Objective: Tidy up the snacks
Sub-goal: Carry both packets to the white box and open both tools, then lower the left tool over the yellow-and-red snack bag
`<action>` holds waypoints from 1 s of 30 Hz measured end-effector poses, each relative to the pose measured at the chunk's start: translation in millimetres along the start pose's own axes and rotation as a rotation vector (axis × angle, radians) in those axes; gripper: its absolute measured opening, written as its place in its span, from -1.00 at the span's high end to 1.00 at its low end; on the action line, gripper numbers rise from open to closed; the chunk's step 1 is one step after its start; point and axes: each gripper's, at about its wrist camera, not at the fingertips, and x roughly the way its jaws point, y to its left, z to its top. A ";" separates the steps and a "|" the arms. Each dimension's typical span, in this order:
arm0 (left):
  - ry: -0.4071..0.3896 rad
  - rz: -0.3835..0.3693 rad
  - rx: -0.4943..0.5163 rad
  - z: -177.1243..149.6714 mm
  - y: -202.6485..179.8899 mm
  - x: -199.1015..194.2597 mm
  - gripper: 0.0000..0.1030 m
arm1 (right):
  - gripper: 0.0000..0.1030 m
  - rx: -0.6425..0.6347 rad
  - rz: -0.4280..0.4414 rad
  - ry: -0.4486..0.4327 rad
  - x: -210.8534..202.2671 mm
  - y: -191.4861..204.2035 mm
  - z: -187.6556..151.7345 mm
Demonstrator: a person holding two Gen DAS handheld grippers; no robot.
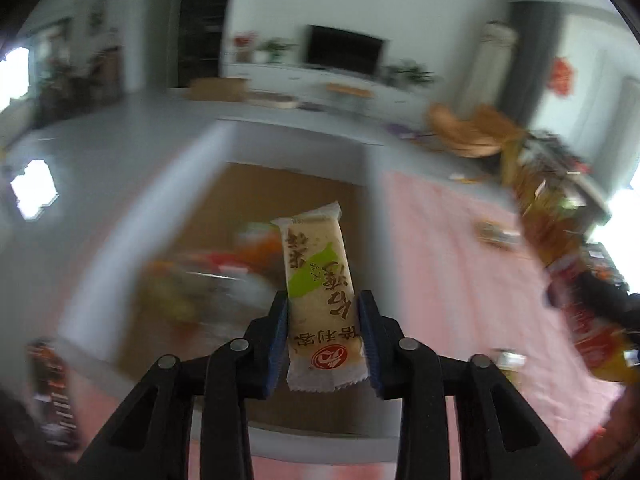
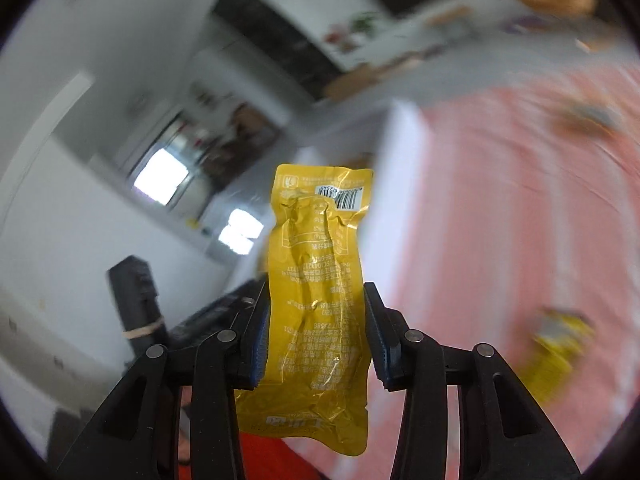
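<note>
Left gripper (image 1: 324, 336): clamped on cream-green snack bar (image 1: 320, 300), above white box (image 1: 120, 240) | right gripper (image 2: 318, 340): clamped on yellow pouch (image 2: 316, 300), right of white box, over pink surface (image 2: 500, 240)

Setting: a home living room. Well ahead of the left gripper, against the far white wall, a dark flat television (image 1: 345, 49) stands on a long white cabinet (image 1: 320, 80) with potted plants (image 1: 274, 49) beside it and a red paper ornament (image 1: 560, 77) on a door to the right. Directly below and ahead of both tools lies a pink tablecloth (image 1: 460, 248) bearing blurred snack packets (image 1: 496, 232).
</note>
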 end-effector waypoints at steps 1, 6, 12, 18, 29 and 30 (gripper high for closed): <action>0.009 0.058 -0.002 3.3 13.4 3.7 -0.45 | 0.00 -0.034 0.015 0.011 20.8 18.4 6.8; 0.016 0.212 -0.030 -15.2 52.9 7.3 -0.98 | -0.34 -0.075 0.045 0.057 70.6 58.2 15.1; -0.009 -0.047 -0.036 -61.9 1.3 -16.1 -0.98 | -0.38 -0.194 -0.258 -0.066 -1.2 -22.9 -35.8; 0.054 -0.316 0.189 -97.8 -133.8 -12.3 -0.98 | -0.39 -0.070 -0.794 -0.090 -95.2 -170.6 -121.0; 0.216 -0.280 0.283 -144.7 -196.6 106.9 -0.98 | -0.48 0.017 -0.933 -0.078 -136.4 -219.3 -158.2; 0.234 -0.297 0.248 -146.9 -191.1 107.7 -0.98 | -0.51 0.009 -0.937 -0.066 -132.7 -219.2 -152.9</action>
